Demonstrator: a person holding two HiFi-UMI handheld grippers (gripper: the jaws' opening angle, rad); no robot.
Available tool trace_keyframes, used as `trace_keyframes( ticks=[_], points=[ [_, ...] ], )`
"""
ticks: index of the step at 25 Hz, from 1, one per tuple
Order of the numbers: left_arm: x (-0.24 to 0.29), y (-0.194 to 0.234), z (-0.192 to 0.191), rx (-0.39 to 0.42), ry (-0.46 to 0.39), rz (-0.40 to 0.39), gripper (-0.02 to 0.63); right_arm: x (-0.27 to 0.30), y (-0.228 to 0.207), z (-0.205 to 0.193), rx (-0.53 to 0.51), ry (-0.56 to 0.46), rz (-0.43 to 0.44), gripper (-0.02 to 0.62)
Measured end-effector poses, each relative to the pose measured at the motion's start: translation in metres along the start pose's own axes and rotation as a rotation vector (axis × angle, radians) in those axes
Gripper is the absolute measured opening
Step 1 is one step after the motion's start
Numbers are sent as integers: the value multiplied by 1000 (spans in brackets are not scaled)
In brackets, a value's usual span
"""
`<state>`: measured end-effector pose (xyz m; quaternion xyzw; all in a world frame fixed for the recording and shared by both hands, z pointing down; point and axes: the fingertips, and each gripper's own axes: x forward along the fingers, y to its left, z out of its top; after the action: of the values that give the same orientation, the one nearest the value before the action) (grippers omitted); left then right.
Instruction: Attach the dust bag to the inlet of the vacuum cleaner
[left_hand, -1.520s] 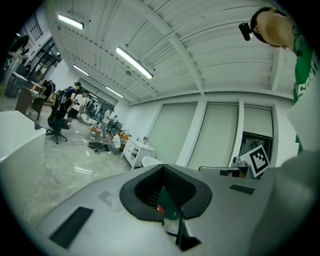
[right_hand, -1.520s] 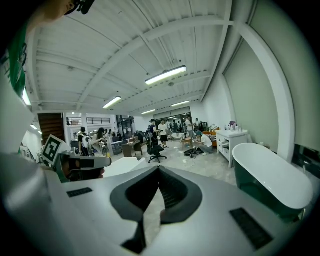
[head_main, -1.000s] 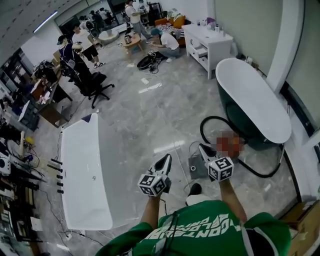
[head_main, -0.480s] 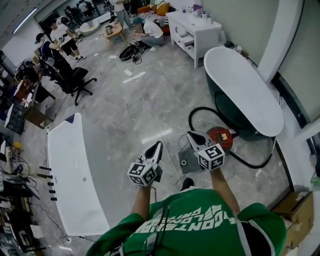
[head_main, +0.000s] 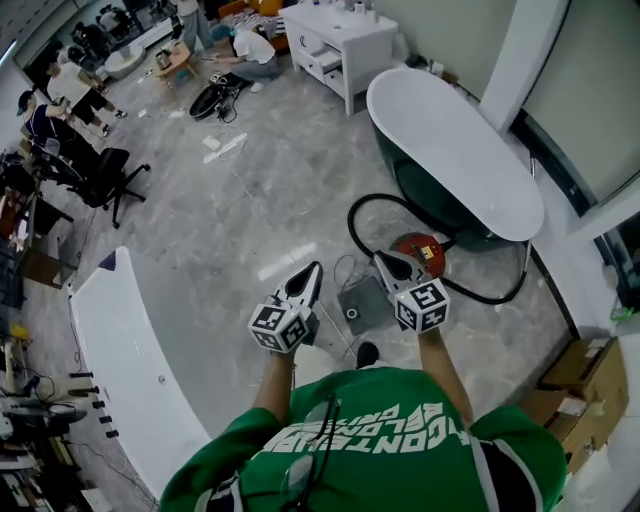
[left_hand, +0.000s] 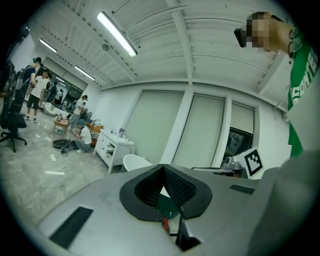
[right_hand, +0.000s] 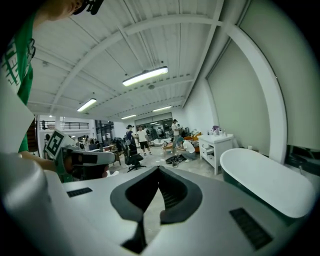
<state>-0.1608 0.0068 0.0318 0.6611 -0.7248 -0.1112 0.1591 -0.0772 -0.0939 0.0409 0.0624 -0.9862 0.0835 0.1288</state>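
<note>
Standing nearer vacuum cleaner (head_main: 420, 250) than before | left hand-held gripper (head_main: 314, 268), right hand-held gripper (head_main: 379, 257) pressed together, empty

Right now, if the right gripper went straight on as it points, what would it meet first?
Nothing near: the right gripper points over open floor; the tub lies to its right. Depth is unclear.

1. Two handheld two-jaw grippers: left gripper (head_main: 313, 268), right gripper (head_main: 381, 258).
2. One round red vacuum cleaner (head_main: 428, 249).
3. One black hose (head_main: 350, 224).
4. One flat grey square dust bag (head_main: 364, 301).
5. Two bathtubs: dark green oval bathtub (head_main: 450, 140), white rectangular bathtub (head_main: 110, 350).
6. One white drawer cabinet (head_main: 340, 30).
7. One black office chair (head_main: 105, 170).
</note>
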Motion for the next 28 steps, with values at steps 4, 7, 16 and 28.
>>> trace_keyframes(
  ticks=[4,7,16,28],
  points=[
    [34,19,12,19,42,-121,3,10,-24,6,42,-31,-135,8],
    [51,38,21,37,82,-204,3,27,-31,13,62,-45,-222,8],
    [70,96,45,39,147,-387,3,72,-6,19,75,-23,-397,8],
    [75,117,40,39,209,-540,3,68,12,4,118,20,-559,8]
  ],
)
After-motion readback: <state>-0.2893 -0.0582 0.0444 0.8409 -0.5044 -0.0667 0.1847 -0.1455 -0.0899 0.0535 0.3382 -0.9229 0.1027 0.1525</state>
